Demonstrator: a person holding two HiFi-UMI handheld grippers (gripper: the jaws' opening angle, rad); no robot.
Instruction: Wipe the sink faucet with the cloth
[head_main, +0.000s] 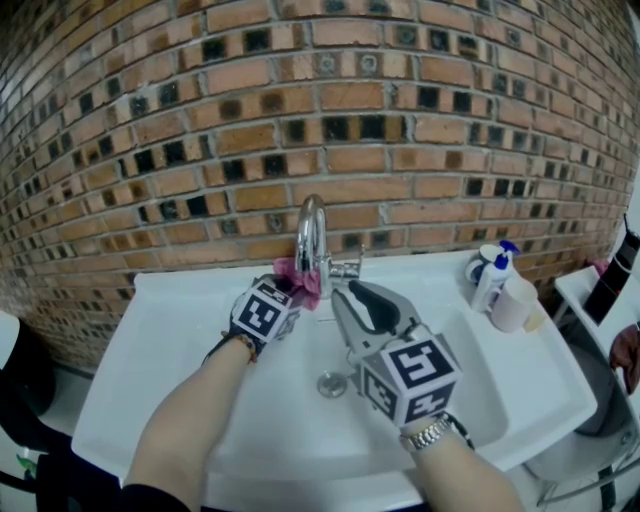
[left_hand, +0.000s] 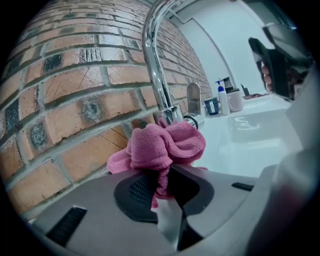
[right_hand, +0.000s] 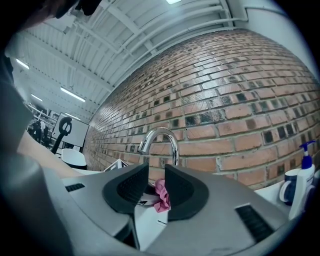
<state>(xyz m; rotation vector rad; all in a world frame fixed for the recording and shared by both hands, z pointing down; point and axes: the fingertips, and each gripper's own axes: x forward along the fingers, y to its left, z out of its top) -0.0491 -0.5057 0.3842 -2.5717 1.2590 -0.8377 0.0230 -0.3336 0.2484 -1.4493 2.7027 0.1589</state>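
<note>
A chrome gooseneck faucet (head_main: 312, 235) rises at the back of the white sink (head_main: 180, 330). My left gripper (head_main: 285, 292) is shut on a bunched pink cloth (head_main: 300, 281) and holds it against the faucet's base on the left side. In the left gripper view the cloth (left_hand: 165, 145) bulges out of the left gripper (left_hand: 162, 182), right beside the faucet stem (left_hand: 156, 70). My right gripper (head_main: 368, 305) hovers over the basin just right of the faucet, open and empty. In its own view the right gripper (right_hand: 156, 180) frames the faucet (right_hand: 162, 142), and the cloth (right_hand: 161, 195) shows far off.
A brick wall (head_main: 320, 110) stands close behind the sink. A blue-capped pump bottle (head_main: 495, 275), a mug and a white cup (head_main: 513, 303) sit on the sink's right rim. The drain (head_main: 331, 384) lies under my right gripper. A side shelf (head_main: 600, 290) stands at far right.
</note>
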